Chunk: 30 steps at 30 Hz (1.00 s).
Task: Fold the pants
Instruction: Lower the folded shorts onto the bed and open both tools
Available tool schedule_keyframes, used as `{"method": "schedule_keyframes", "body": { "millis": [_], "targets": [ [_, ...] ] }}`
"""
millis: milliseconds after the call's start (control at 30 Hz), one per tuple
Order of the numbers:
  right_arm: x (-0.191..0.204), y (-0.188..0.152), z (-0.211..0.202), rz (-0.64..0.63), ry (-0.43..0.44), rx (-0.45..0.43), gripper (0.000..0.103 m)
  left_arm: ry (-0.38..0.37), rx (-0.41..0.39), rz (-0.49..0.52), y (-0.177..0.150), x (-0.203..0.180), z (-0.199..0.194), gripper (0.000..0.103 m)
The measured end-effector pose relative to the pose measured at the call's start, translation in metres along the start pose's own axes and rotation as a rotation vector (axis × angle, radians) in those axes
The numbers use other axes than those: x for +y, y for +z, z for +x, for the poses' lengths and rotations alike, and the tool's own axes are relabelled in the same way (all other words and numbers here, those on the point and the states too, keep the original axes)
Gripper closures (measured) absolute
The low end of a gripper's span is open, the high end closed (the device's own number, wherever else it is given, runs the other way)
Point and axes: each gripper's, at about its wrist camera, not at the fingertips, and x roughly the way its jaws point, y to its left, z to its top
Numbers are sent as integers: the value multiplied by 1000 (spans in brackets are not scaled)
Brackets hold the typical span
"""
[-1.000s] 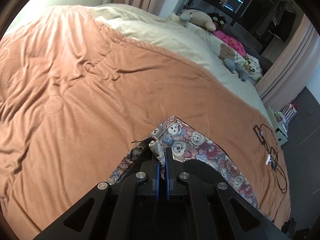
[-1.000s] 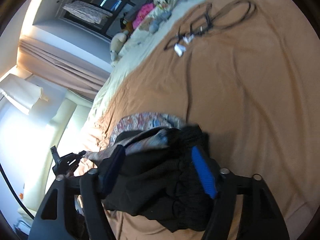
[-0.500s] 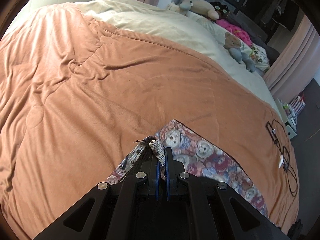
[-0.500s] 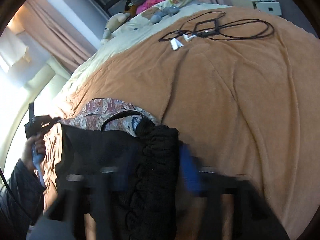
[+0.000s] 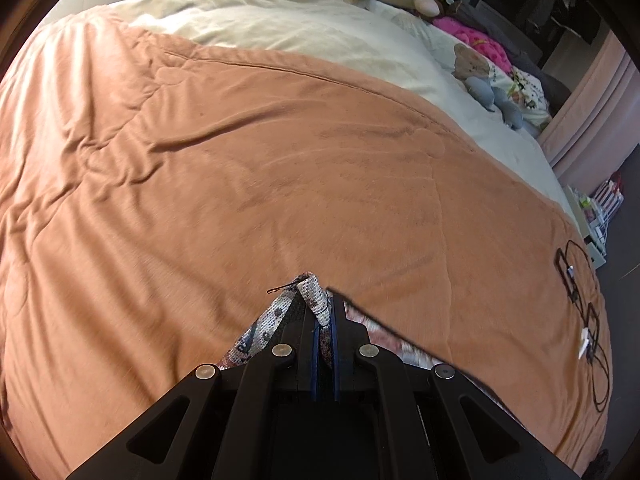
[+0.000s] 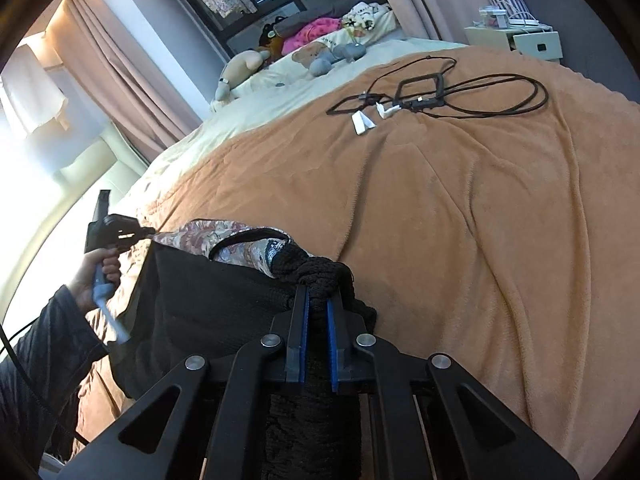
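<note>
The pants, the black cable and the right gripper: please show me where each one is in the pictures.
pants [image 6: 208, 300]: right wrist view, on the black inside fabric.
black cable [image 6: 500, 96]: right wrist view, on the loop lying on the blanket.
right gripper [image 6: 318, 300]: right wrist view, between the blue pads, shut on the pants.

pants [image 6: 208, 280] on blanket [image 6: 460, 220] | cable [image 6: 460, 96] beyond | toys [image 6: 320, 56] probably farthest

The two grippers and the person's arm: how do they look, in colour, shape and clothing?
Both the left gripper and the right gripper have black angular frames with silver round bolts and blue pads inside the fingers. The sleeve is dark, and a thin black cable runs over it.
</note>
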Motion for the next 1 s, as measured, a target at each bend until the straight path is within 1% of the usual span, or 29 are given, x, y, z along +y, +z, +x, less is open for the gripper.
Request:
{"method": "schedule_keyframes", "body": {
  "millis": [167, 200, 233, 267, 300, 333, 367, 400, 433, 500, 600, 767, 1000],
  "targets": [
    [-5, -3, 12, 37, -5, -28, 99, 32, -4, 9, 8, -5, 19, 98],
    [-6, -4, 16, 45, -12, -25, 98, 28, -1, 2, 9, -4, 24, 97],
    [-7, -5, 21, 52, -22, -9, 97, 22, 6, -14, 9, -2, 27, 95],
    [-8, -5, 25, 61, -32, 10, 97, 9, 11, -26, 10, 1, 29, 89],
    [-9, -7, 23, 72, -36, 15, 95, 13, 13, -30, 10, 3, 29, 81],
    [-12, -7, 21, 89, -35, 17, 90, 31, 8, -29, 9, 6, 25, 58],
    [-12, -6, 17, 94, -39, 17, 87, 41, -10, -25, 8, 9, 19, 39],
    [-12, -5, 13, 90, -49, 16, 78, 41, -34, -24, 7, 11, 12, 35],
    [-11, -4, 8, 84, -55, 10, 64, 36, -53, -23, 6, 14, 4, 35],
    [-8, -4, -2, 77, -47, -10, 55, 34, -51, -14, 3, 22, -11, 35],
    [0, -6, -9, 63, -31, 6, 55, 60, -48, 6, -5, 33, -31, 35],
    [-5, -6, -17, 66, -24, 41, 55, 74, -49, 16, -23, 54, -79, 35],
    [-2, -7, -40, 52, -21, 74, 55, 70, -41, 24, -52, 78, -138, 35]
  ]
}}
